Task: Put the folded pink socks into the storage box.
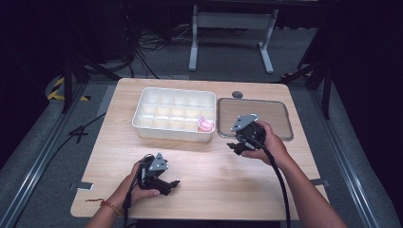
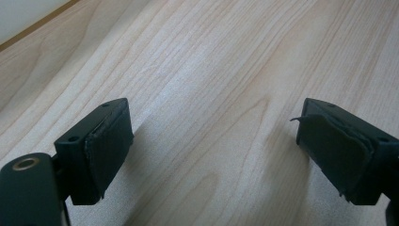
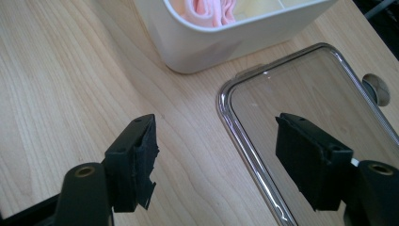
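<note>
Resting low near the front edge of the pale wooden table, the left gripper has its jaws apart with only bare wood between them. Behind it, the white divided tray holds a folded pink cloth in its near right corner compartment. Farther right, the right gripper hovers over the clear lid's near edge, jaws spread and empty. Dark floor surrounds everything.
</note>
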{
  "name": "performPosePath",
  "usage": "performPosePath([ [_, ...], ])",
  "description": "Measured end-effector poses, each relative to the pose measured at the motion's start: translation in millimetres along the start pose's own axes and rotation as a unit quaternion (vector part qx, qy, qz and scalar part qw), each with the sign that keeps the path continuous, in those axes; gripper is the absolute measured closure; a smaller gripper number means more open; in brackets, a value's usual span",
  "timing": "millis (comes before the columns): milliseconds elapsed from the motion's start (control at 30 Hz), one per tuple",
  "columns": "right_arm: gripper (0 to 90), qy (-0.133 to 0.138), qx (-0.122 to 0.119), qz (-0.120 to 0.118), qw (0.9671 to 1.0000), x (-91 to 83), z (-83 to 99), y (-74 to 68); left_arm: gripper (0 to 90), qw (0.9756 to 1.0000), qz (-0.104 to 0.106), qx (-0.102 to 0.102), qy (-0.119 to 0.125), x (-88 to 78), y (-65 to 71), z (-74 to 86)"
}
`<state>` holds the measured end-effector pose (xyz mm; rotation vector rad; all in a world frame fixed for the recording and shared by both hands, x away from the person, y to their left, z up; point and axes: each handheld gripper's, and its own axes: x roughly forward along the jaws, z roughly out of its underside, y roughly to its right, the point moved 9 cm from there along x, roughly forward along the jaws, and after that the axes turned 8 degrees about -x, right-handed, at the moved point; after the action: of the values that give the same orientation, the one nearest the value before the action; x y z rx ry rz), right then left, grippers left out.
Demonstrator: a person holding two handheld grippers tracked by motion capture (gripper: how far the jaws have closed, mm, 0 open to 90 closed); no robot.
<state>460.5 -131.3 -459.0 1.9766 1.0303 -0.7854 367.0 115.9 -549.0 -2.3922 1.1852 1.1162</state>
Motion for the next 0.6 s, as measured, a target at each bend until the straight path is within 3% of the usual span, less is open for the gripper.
performPosePath([
  [367, 31.1, -0.006, 0.001, -0.006, 1.0, -1.1, 21.3, -7.2, 11.4, 1.0, 0.0, 0.0, 0.0, 0.0, 0.1, -0.1],
  [433, 31.5, -0.002, 0.001, -0.016, 0.9999, -2.3, 25.3, -11.1, 11.4, 1.0, 0.0, 0.0, 0.0, 0.0, 0.1, -0.1],
  [600, 32.3, -0.008, -0.005, -0.008, 0.9999, -3.0, 37.8, -16.4, 11.3, 1.0, 0.0, 0.0, 0.0, 0.0, 0.0, -0.1],
])
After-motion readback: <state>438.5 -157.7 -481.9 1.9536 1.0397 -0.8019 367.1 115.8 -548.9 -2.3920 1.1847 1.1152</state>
